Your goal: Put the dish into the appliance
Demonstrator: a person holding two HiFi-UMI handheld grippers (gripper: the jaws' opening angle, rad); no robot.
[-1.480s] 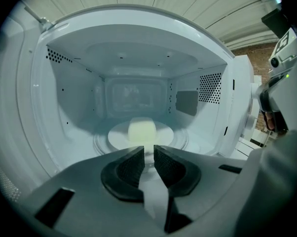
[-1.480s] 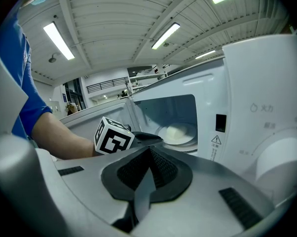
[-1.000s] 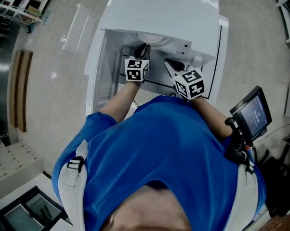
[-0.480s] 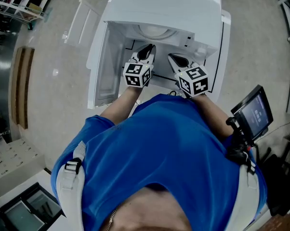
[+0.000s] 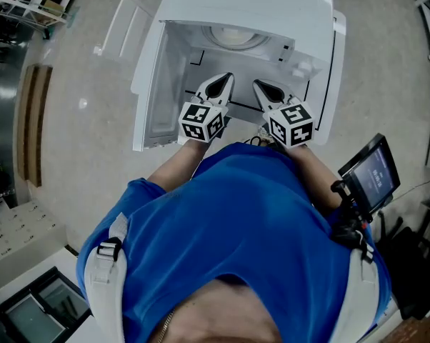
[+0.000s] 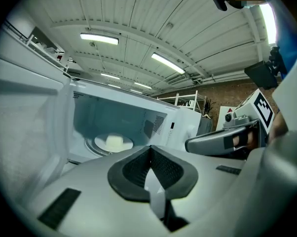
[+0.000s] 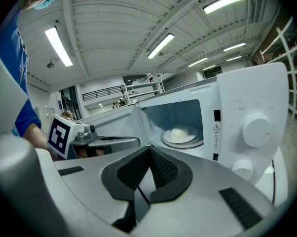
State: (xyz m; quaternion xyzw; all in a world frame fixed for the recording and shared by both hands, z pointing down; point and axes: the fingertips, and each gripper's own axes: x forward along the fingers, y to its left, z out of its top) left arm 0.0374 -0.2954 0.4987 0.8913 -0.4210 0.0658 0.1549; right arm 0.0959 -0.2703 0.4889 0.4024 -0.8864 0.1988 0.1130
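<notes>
A person's blue shirt (image 5: 243,234) filled the near foreground, with a small black screen (image 5: 372,174) at its right side. Just beyond it the left gripper (image 5: 222,84) was closing fully, its dark ribbed pads (image 6: 138,169) meeting with nothing between them. Beside it, the right gripper (image 5: 261,88) was likewise closed and empty. Both pointed at the open front of a boxy white microwave oven (image 5: 251,6), staying outside the cavity. Its white door (image 5: 147,84) swung wide to the left, and two round white knobs (image 7: 257,127) sat on its right panel. Farthest in, the pale round dish (image 6: 114,143) rested on the circular turntable (image 7: 180,141) inside the cavity
</notes>
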